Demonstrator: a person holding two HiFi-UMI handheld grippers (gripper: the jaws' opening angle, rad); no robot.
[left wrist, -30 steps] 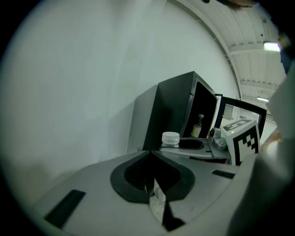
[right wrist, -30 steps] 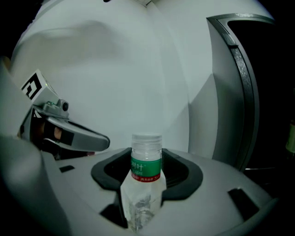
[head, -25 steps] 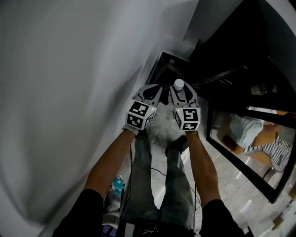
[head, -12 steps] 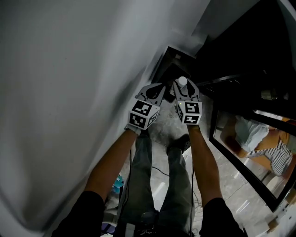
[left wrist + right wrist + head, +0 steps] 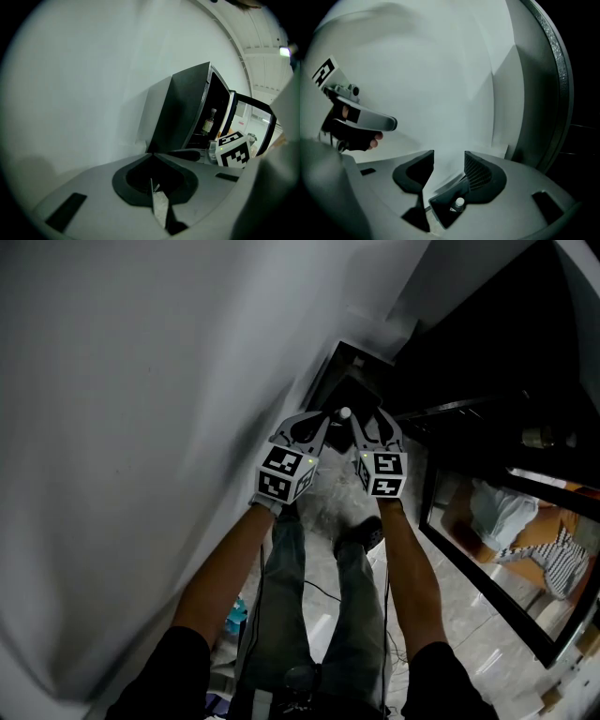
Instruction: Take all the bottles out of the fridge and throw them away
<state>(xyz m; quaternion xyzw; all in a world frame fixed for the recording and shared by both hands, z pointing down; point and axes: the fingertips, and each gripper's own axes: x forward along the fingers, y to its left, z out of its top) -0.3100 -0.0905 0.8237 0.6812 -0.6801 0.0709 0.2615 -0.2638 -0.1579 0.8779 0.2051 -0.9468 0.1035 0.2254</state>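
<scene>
White wall (image 5: 141, 427) filled the left of the head view. The dark fridge (image 5: 487, 334) and its open glass door (image 5: 487, 563) stood to the right, with a black bin (image 5: 349, 390) low in the corner between wall and fridge. The right gripper (image 5: 449, 161) hung above that bin, its fingers well apart with nothing between them. Below the gap, a bottle (image 5: 460, 202) showed only its white cap inside the bin. It seemed to have been let go, though the dim view left it unsure whether it had settled. The left gripper (image 5: 152, 157) was just beside, fingers closed tip to tip on nothing. By this reading, the throwing-away step for this bottle was at its end. A second bottle (image 5: 209, 123) stood on a fridge shelf, so the next move called for turning to the open fridge and bringing open fingers round it.
</scene>
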